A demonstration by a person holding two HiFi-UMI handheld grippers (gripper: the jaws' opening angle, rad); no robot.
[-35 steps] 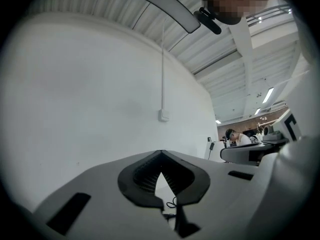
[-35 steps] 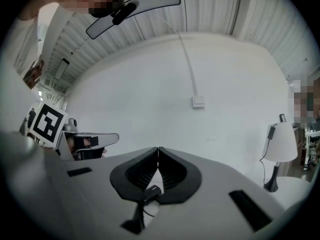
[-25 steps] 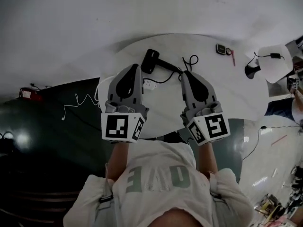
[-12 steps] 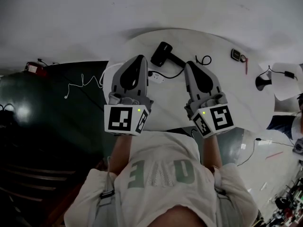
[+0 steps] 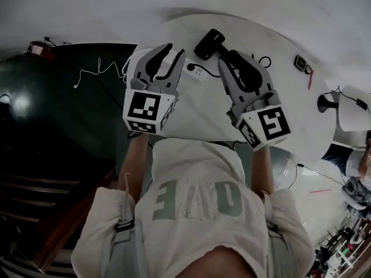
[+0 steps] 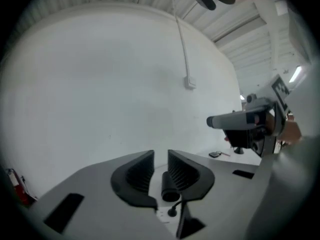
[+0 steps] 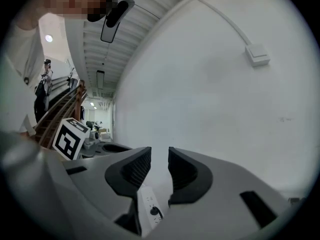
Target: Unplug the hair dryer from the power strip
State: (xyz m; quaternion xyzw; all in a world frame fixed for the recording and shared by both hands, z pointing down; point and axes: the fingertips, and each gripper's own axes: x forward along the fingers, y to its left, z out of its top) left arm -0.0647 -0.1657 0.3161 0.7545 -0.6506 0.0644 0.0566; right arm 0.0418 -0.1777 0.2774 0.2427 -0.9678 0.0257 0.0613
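Plug [image 6: 172,211] seated in power strip [image 7: 146,200]; unplugging not begun. My left gripper [image 6: 161,156] jaws apart, empty; right gripper [image 7: 160,154] just been opening, nothing between.

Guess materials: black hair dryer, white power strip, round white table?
Black hair dryer: likely matte plastic, dull with no glints. White power strip: probably moulded plastic, smooth and uniform. Round white table: smooth pale top with a soft sheen; laminate or stone, can't tell.
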